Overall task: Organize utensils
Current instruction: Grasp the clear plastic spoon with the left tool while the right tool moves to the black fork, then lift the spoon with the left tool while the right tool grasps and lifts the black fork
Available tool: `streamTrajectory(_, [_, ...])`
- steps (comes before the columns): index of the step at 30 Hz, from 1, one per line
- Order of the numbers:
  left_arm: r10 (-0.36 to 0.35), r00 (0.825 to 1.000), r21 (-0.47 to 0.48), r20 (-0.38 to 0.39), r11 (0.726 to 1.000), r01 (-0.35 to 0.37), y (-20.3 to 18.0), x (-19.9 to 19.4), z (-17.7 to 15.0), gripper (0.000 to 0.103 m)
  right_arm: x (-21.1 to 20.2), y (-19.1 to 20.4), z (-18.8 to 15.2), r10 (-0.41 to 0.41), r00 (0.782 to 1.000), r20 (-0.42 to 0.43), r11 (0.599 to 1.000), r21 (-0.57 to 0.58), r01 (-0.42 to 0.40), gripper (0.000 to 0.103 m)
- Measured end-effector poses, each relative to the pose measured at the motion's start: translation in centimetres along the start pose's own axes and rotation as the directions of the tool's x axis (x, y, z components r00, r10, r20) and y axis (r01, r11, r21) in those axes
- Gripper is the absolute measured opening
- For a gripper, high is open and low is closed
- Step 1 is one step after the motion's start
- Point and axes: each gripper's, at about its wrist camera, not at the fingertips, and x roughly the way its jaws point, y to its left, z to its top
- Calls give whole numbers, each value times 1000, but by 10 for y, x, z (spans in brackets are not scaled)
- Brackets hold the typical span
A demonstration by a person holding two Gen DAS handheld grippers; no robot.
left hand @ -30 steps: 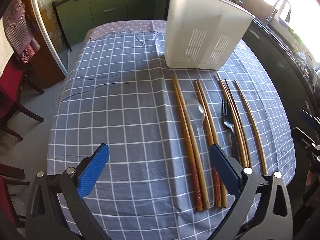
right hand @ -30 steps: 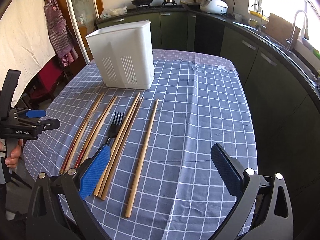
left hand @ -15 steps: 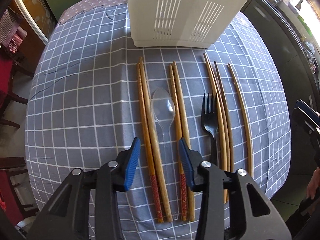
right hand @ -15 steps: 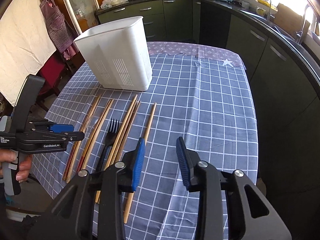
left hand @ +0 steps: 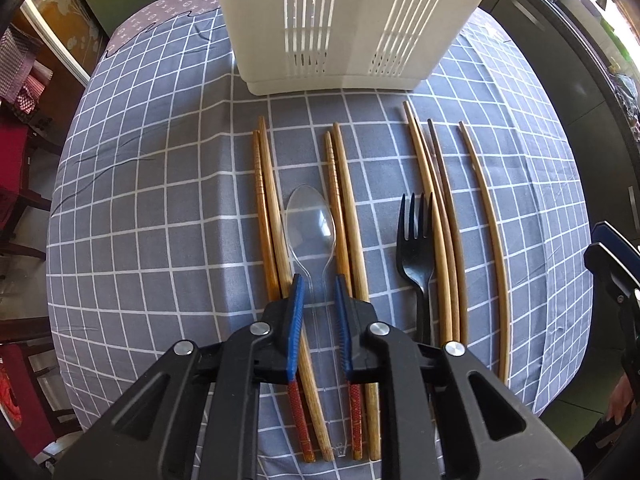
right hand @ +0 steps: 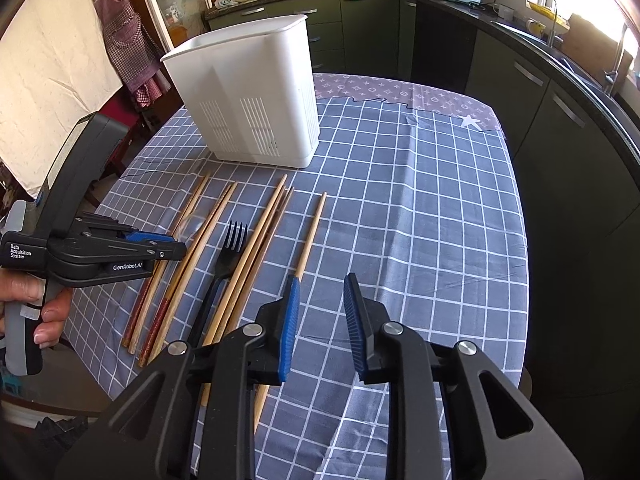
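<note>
Kitchen with dark green cabinets, and a table under a blue-grey checked tablecloth (left hand: 160, 208) where everything's laid out. A white slotted utensil holder (left hand: 352, 20) stands at the far end, and the utensils lie in a row in front of it.

The left wrist view looks pretty much straight down: two pairs of chopsticks with red ends (left hand: 267, 216), a clear plastic spoon (left hand: 311, 224) lying between those pairs, then a black fork (left hand: 416, 252), then a few plain chopsticks (left hand: 440, 216) to the right. The left gripper (left hand: 319, 300) has just been closing; its blue pads are narrowed around the spoon's handle, with slim gaps on both sides, so not pinching it yet as far as I can tell.

The right wrist view gives what that one can't: the holder's open top, the stove and rice cooker on the counter, and the left gripper from the side with a hand (right hand: 38, 304) around its grip. The spoon is barely a glint there. The right gripper (right hand: 320, 312) has been closing too, jaws partly apart over bare cloth, just right of a single chopstick (right hand: 308, 240), nothing between them.
</note>
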Motion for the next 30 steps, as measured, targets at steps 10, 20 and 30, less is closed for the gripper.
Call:
streamTrajectory(10, [28,999,30,25,999,-28,1,5,-4,9,1,7,1,4,1000,-5,1000,-12,-4,24])
streamTrajectory(20, [-16,981,12,191,1000,14,10,-58,-10,8,14,33,7,49,991,-123,999,-2,-49,58])
streamTrajectory(30, [-30,945,-1,326,999,32,48,-107,-25,8,48,95,17,48,963,-266,996,-58,-66,11])
